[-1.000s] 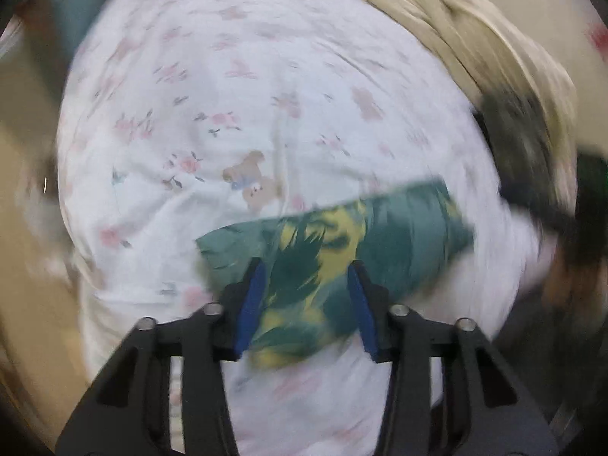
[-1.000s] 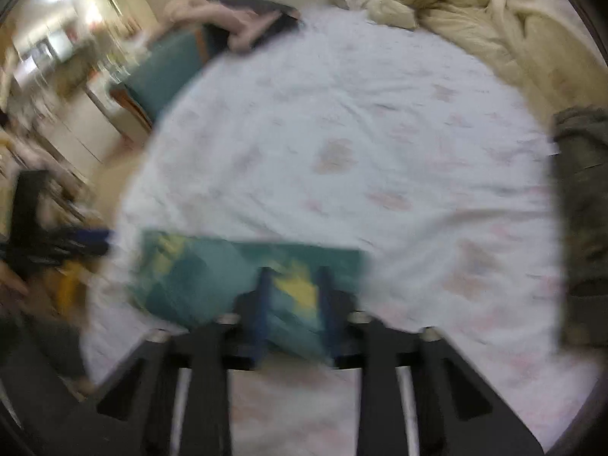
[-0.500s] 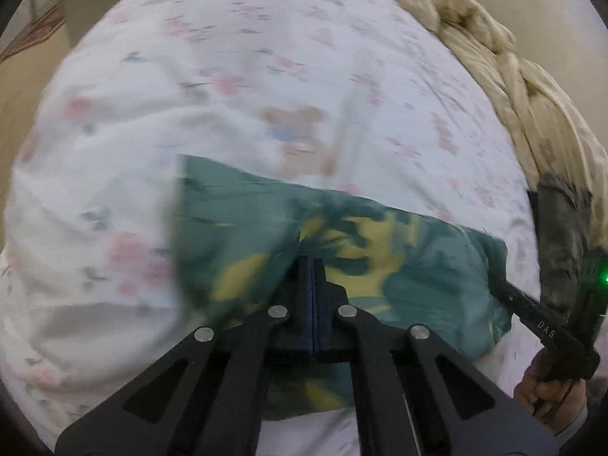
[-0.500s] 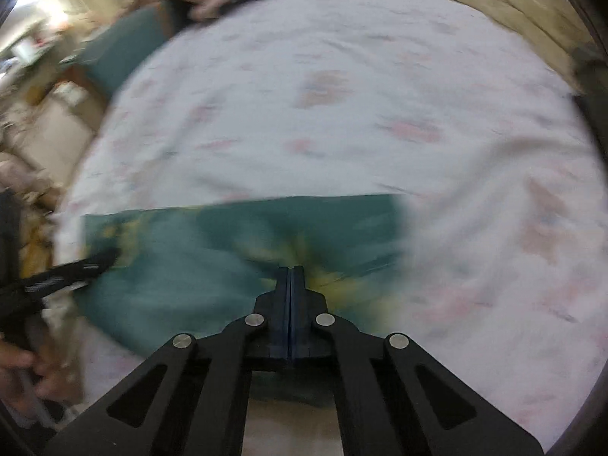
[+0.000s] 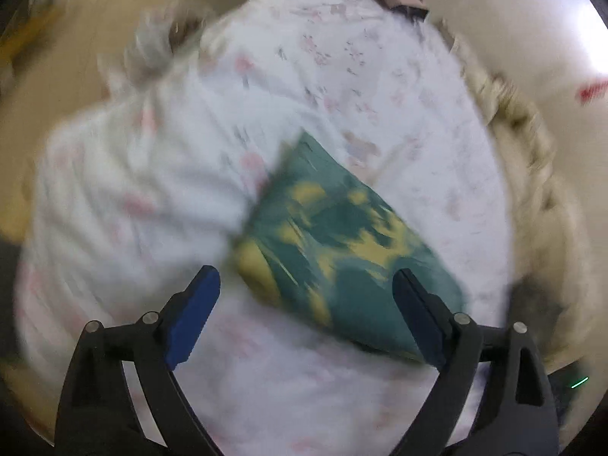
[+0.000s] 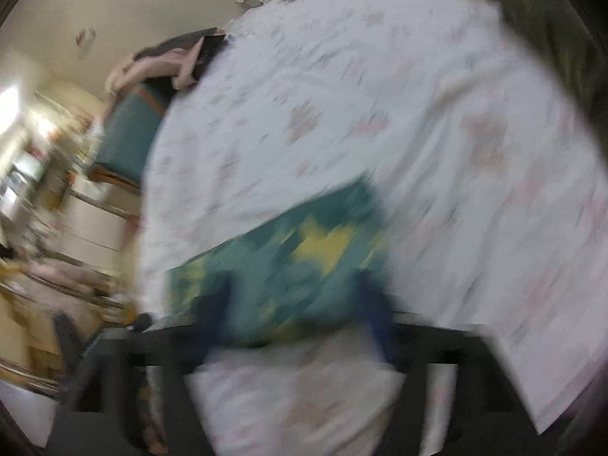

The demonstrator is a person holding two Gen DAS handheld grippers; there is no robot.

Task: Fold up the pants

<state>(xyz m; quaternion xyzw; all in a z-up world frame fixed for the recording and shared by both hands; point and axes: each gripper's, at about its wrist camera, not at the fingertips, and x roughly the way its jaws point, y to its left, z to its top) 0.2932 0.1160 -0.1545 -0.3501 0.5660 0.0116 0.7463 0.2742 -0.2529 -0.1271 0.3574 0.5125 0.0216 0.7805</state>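
The folded pants (image 5: 342, 250), green with yellow leaf print, lie on the white floral bed sheet (image 5: 182, 190). My left gripper (image 5: 307, 311) is open, its blue-padded fingers wide apart just short of the near edge of the pants, holding nothing. In the right wrist view the pants (image 6: 288, 266) lie right in front of my right gripper (image 6: 300, 315), which is blurred but shows its fingers spread apart on either side of the cloth's near edge.
A beige rumpled duvet (image 5: 524, 140) runs along the far side of the bed. A dark garment (image 6: 562, 34) lies at the right. A teal chair (image 6: 129, 136) with clothes stands beside the bed. Both views are motion-blurred.
Both grippers were shut on the pants half a second ago; now both have opened and let go. The pants lie folded on the sheet. Both cameras have swung.
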